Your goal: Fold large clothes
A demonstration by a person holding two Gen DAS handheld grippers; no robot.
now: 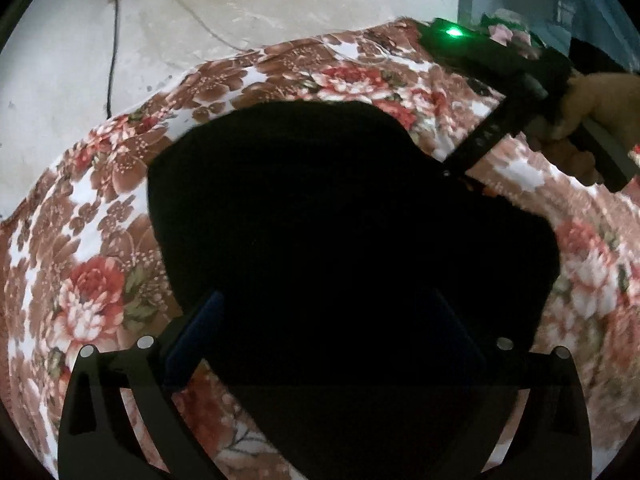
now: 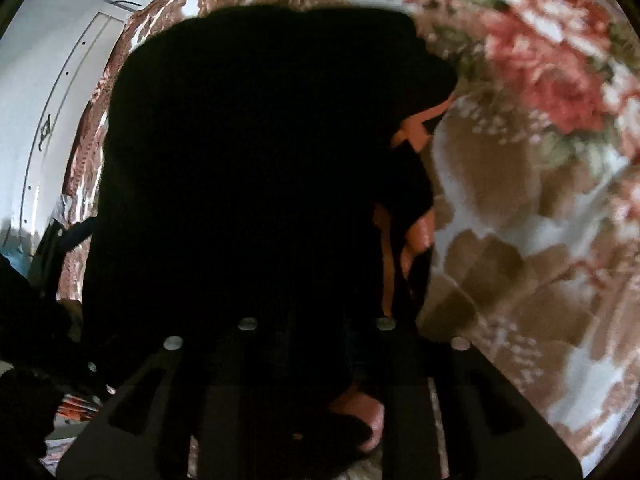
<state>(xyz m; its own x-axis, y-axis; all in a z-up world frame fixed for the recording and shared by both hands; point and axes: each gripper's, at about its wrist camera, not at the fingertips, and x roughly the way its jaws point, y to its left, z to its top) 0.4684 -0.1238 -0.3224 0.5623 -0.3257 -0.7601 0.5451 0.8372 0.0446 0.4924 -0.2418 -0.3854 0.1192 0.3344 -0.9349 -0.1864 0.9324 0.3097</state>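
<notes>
- Nearest in the left wrist view, the left gripper (image 1: 328, 320) stands with its jaws spread wide, one blue finger (image 1: 196, 336) showing at the left; nothing is pinched between them.
- Directly ahead of and under those fingers lies the black garment (image 1: 344, 216), a dark mass on the floral bedspread (image 1: 96, 216). It runs away from the left gripper toward the far right, so its long axis seems to lie roughly from near-left to far-right, though the black cloth hides its folds.
- At the garment's far right edge, the right gripper (image 1: 452, 168) comes down onto the cloth, held by a hand (image 1: 600, 108).
- In the right wrist view, the right gripper's (image 2: 316, 360) jaws stand partly apart, with black cloth and an orange lining (image 2: 416, 128) between and ahead of them; whether the pads grip cannot be told.
- Judged from this, both hands sit at opposite ends, the left nearer the broad body.
- Beyond the bed, a pale wall (image 1: 280, 4) and power cord (image 1: 114, 52).
</notes>
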